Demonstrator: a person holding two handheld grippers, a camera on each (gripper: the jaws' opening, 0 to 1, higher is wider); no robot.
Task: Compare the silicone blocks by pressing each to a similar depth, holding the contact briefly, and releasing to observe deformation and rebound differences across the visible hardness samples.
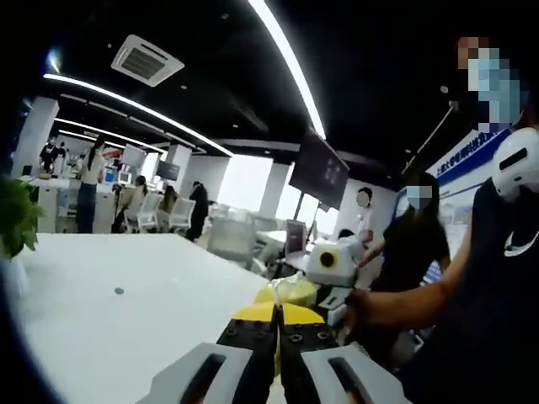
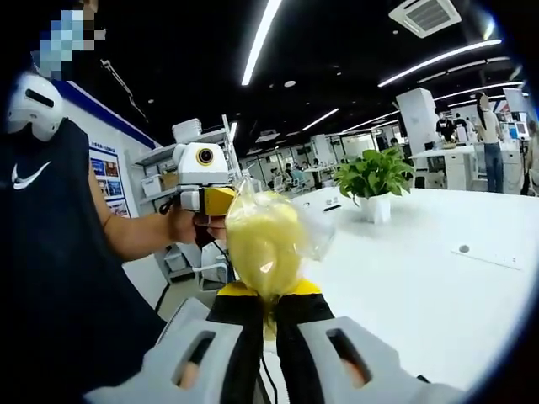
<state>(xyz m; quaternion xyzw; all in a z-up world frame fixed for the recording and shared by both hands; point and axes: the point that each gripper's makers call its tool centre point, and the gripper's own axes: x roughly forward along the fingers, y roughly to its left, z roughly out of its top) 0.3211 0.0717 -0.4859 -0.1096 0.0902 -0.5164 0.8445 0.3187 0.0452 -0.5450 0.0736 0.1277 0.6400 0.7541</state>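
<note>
While a white table (image 2: 438,278) spreads below both grippers, we see an open office around it: long ceiling light strips (image 1: 286,59), an air vent (image 1: 146,59), a dark hanging screen (image 1: 318,168), chairs and people at far desks. A potted plant (image 2: 375,181) stands on the table in the right gripper view. Our right gripper (image 2: 269,316) has its jaws closed on the neck of a clear plastic bag (image 2: 265,240) with something yellow inside; the bag stands up from the jaws, long axis along them, pointing away from the camera. Our left gripper (image 1: 278,324) has its jaws pressed together with a thin yellow edge between them, though we cannot tell what it is. A person in a dark sleeveless top (image 2: 59,278) stands just beside us.
</note>
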